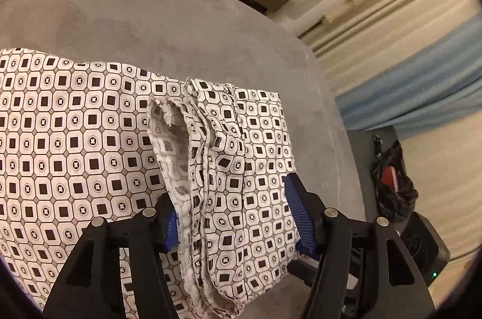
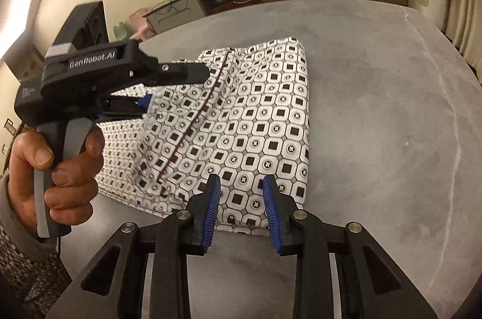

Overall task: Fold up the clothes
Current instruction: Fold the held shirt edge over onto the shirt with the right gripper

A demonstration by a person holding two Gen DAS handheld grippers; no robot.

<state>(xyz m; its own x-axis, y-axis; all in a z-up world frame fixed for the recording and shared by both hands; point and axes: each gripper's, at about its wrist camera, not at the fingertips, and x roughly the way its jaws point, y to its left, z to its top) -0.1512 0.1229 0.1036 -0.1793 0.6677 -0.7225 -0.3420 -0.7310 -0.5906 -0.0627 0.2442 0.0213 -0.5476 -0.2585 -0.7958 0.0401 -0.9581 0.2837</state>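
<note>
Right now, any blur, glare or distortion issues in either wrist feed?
Left wrist view: heavy fisheye bend with dark corner vignette, warm dim light; patterned garment sharp, no glare. Right wrist view: same curvature, table edge bowed, blown-out bright patch upper left; left claw slightly soft.

We see bare grey table (image 2: pixel 376 114) to the right of the patterned garment (image 2: pixel 247 120) and beyond it up to the far edge, so a gripper could pass there freely. On the left, the left gripper (image 2: pixel 180 87) and the hand (image 2: pixel 57 165) holding it block the way over the cloth. A raised bunch of fabric (image 1: pixel 205 168) fills the gap between the left gripper's (image 1: pixel 235 216) spread fingers. The right gripper (image 2: pixel 241 210) hangs over the garment's near edge, jaws apart. Off the table's edge, a black bag (image 1: pixel 391 183) sits lower down.
</note>
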